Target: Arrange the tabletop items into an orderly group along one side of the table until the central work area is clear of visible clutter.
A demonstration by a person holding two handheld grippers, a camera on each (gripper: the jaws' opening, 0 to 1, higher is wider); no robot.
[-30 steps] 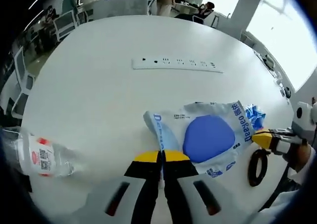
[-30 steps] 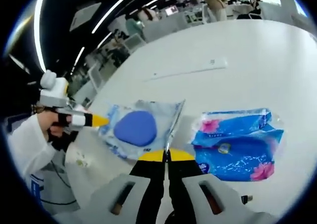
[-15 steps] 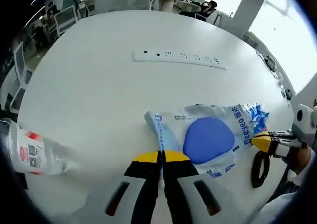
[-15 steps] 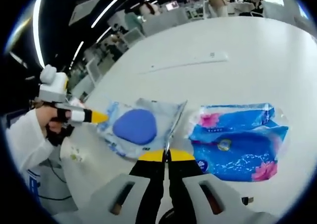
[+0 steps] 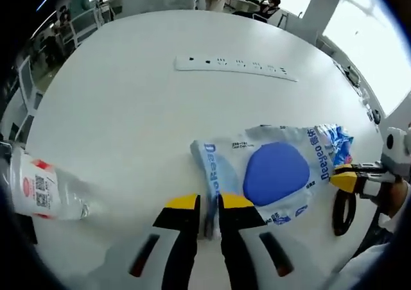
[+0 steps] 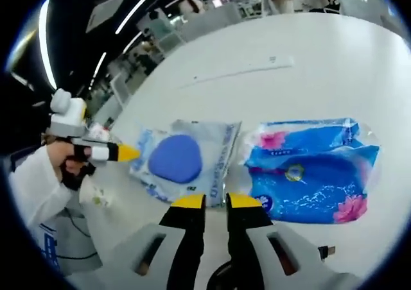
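Left hand-held gripper [image 5: 207, 203] and right hand-held gripper [image 6: 216, 202], jaws parted, flank the "Deeyeo" packet [image 5: 270, 178] edge

I see a white power strip [image 5: 235, 68] lying far beyond my fingers. Office chairs [image 5: 82, 22] stand past the table's far edge.

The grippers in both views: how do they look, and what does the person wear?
Each gripper, left and right, has two black jaws with yellow tips and a dark red slot mark on each jaw. Seen from the side, the left gripper has a white band behind its yellow tip. The person's sleeve is white.
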